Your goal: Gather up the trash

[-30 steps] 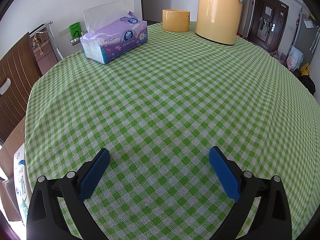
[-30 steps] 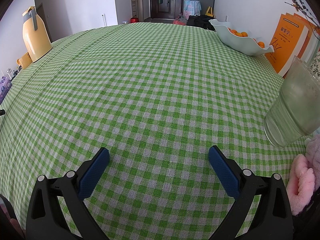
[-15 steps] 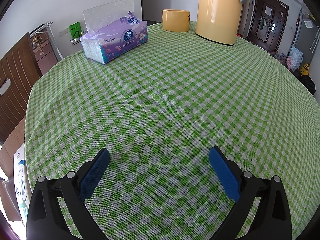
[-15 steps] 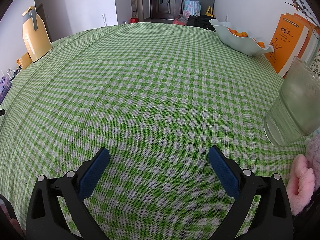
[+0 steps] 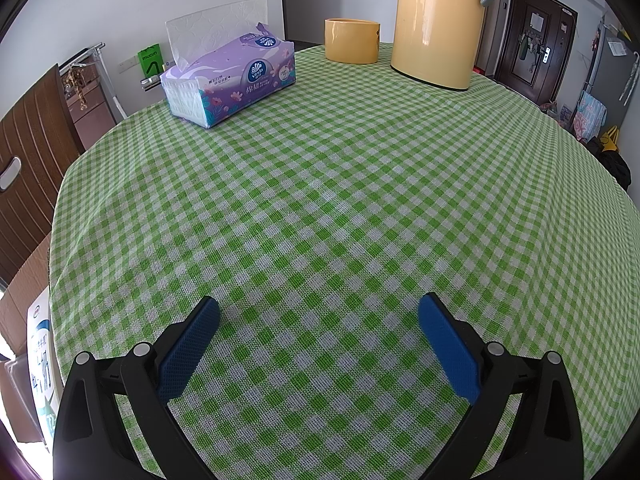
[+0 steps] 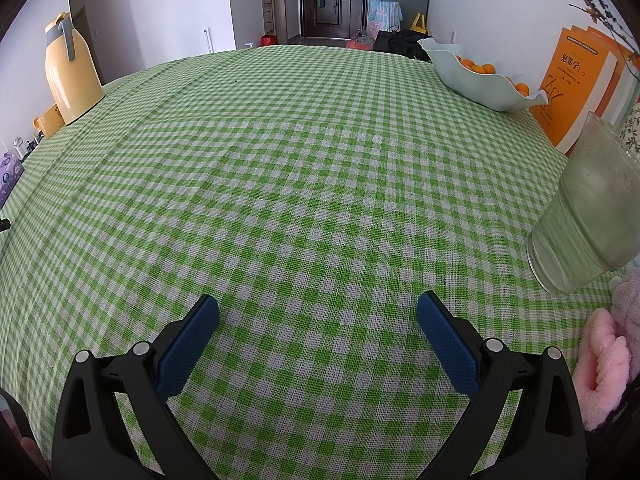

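Note:
My left gripper (image 5: 319, 312) hovers open over the near part of a round table (image 5: 340, 184) covered in a green and white checked cloth, with nothing between its blue pads. My right gripper (image 6: 318, 312) is likewise open and empty above the same cloth (image 6: 300, 184). No piece of trash shows in either view. A purple tissue pack (image 5: 230, 78) with a white sheet sticking up lies at the far left in the left wrist view.
A yellow thermos jug (image 5: 438, 20) and a yellow cup (image 5: 352, 40) stand at the far side. On the right are a cloudy glass (image 6: 588, 216), a pale bowl of oranges (image 6: 480, 76), orange books (image 6: 576, 84) and a pink fluffy cloth (image 6: 608, 356).

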`<state>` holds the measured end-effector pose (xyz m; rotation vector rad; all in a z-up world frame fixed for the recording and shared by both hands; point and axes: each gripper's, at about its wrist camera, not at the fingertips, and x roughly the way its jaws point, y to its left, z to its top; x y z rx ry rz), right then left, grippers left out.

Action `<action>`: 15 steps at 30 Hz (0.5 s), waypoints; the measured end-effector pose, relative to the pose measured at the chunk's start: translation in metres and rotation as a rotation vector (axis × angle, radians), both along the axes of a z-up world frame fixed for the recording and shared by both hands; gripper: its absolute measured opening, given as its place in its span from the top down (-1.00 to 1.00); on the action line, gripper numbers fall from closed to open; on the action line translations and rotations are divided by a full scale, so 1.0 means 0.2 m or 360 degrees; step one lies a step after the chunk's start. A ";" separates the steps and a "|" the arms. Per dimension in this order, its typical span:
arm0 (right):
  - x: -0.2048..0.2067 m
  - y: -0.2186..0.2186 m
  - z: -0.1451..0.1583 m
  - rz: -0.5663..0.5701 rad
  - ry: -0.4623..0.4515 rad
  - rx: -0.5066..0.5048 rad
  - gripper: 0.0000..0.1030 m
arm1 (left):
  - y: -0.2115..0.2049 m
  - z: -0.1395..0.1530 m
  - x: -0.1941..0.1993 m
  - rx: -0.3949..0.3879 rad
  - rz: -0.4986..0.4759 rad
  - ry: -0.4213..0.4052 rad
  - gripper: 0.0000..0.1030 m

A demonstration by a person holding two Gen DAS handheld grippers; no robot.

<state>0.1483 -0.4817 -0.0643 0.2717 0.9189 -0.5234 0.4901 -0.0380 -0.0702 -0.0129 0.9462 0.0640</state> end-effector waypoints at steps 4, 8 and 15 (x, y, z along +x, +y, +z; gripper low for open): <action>0.00 0.00 0.00 0.0000 0.0000 0.0000 -0.86 | 0.00 0.00 0.00 0.0000 0.0000 0.0000 -0.88; 0.00 0.00 0.00 0.0000 0.0000 0.0000 -0.86 | 0.00 0.00 0.00 0.0000 0.0000 0.0000 -0.88; 0.00 0.00 0.00 0.0000 0.0000 0.0000 -0.86 | 0.00 0.00 0.00 0.0000 0.0000 0.0000 -0.88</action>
